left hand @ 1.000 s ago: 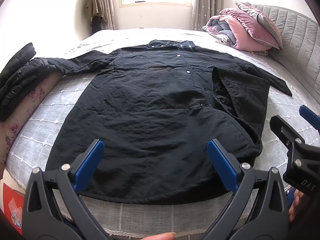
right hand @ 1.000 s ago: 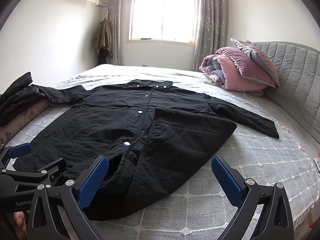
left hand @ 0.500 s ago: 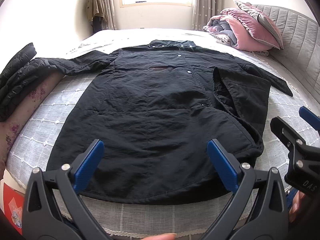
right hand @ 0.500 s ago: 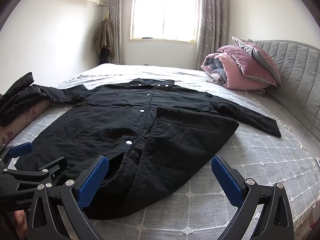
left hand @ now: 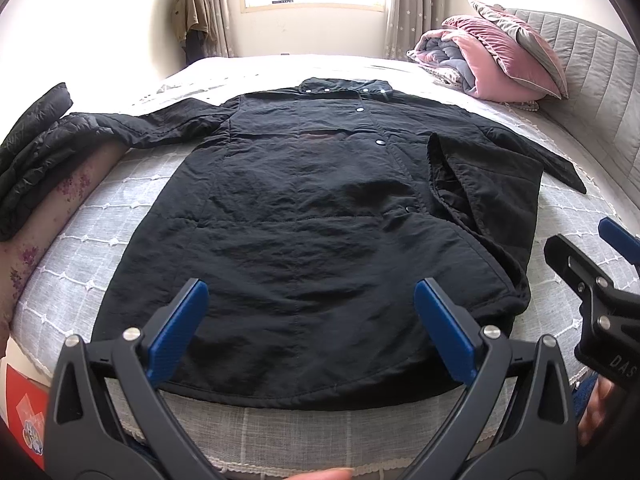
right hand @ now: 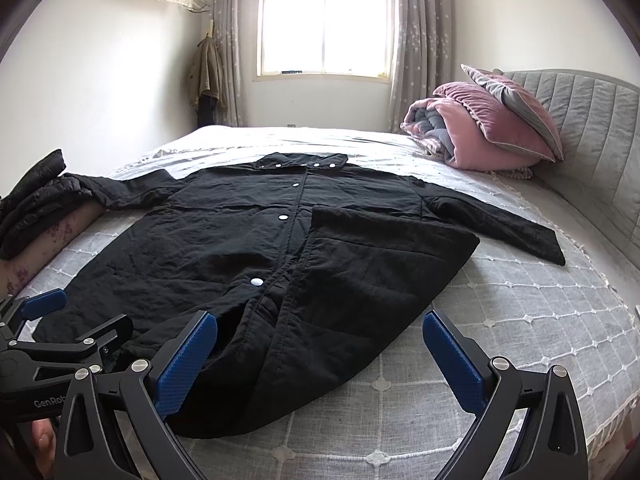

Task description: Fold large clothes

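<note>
My left gripper has two matte black plastic arms shaped like open triangular frames, each joined with round silver screws. Its fingers end in flat bright blue pads with a fine dotted texture. My right gripper is built the same way: black frames, silver screws, blue textured pads. White lettering marks the black bodies; "GenRob" shows on one, "DAS" on the other. A blue sleeve edge shows beside my right hand.
</note>
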`<state>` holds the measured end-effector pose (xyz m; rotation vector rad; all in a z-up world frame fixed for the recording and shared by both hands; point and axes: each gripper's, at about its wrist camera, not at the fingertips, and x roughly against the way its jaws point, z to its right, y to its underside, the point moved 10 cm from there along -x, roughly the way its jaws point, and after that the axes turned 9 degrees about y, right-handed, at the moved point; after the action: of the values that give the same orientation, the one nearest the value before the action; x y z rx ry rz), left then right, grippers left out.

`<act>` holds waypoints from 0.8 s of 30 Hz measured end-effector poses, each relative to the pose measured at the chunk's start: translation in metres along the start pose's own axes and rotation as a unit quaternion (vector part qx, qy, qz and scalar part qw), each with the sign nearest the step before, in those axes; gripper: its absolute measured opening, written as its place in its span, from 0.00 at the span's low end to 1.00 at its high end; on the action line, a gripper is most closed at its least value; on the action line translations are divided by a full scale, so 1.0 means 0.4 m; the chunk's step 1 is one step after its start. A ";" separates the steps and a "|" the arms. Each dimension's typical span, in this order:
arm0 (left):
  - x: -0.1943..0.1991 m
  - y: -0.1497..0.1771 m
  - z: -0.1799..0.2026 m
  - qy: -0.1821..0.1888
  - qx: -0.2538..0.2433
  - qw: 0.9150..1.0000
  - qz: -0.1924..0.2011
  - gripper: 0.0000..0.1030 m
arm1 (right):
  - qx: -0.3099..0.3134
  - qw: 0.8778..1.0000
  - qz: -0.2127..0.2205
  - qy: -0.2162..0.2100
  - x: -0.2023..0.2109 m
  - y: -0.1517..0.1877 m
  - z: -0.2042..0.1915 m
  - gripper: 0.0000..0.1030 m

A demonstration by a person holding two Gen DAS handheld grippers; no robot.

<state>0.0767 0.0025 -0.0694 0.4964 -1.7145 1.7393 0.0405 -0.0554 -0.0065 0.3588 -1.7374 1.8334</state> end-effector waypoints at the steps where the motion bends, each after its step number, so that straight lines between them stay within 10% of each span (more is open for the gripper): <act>1: 0.000 0.001 0.000 0.001 0.001 1.000 -0.001 1.00 | 0.001 1.000 0.001 0.004 0.000 0.000 0.002 1.00; 15: -0.026 0.018 -0.102 0.021 0.085 0.996 -0.035 1.00 | -0.008 1.000 -0.019 0.017 -0.035 0.015 0.024 1.00; 24: -0.019 0.025 -0.383 -0.078 0.168 0.983 -0.014 1.00 | -0.033 0.998 -0.056 0.012 -0.114 -0.004 0.044 1.00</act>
<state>0.1010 0.1525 -0.0937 0.8212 -1.5100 2.0266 0.0741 -0.0827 -0.0289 0.3977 -1.7203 1.6909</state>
